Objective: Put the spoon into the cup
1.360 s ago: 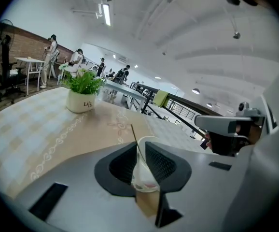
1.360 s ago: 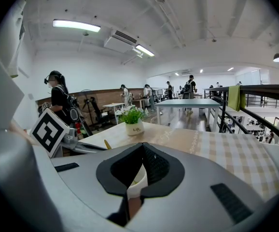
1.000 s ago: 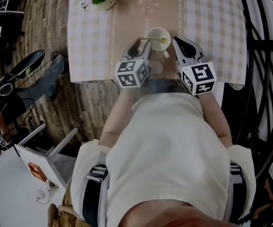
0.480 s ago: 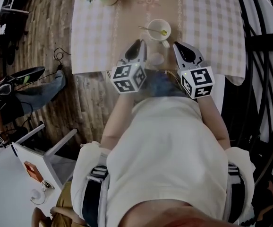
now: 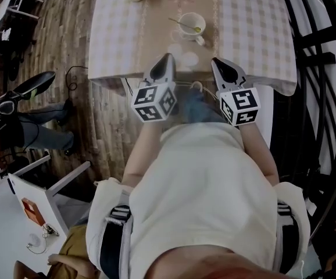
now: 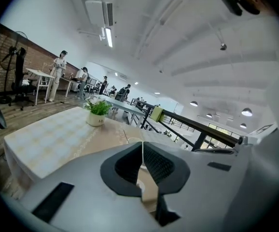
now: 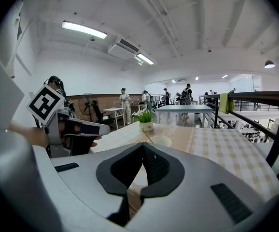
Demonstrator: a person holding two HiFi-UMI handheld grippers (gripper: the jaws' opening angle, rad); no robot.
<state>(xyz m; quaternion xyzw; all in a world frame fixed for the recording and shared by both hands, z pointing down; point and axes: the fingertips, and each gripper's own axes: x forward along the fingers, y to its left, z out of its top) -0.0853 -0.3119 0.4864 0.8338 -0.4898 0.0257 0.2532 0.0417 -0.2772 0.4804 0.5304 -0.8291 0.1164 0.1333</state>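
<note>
The left hand-held gripper (image 5: 167,57), lower centre, has closed up empty and drawn back toward the bench edge. The right hand-held gripper (image 5: 218,62) beside it is likewise pinched together on nothing. The slim metal spoon (image 5: 179,22) now rests in the small cream ceramic cup (image 5: 192,20), upper centre on the checked-cloth bench (image 5: 115,45). The task looks done.

Light: ceiling strip lights (image 7: 84,29) glow bright; head view dim, muted.
Distortion: heavy fisheye bending, black vignette round both gripper views.
Blur: head view's edges soft.
</note>
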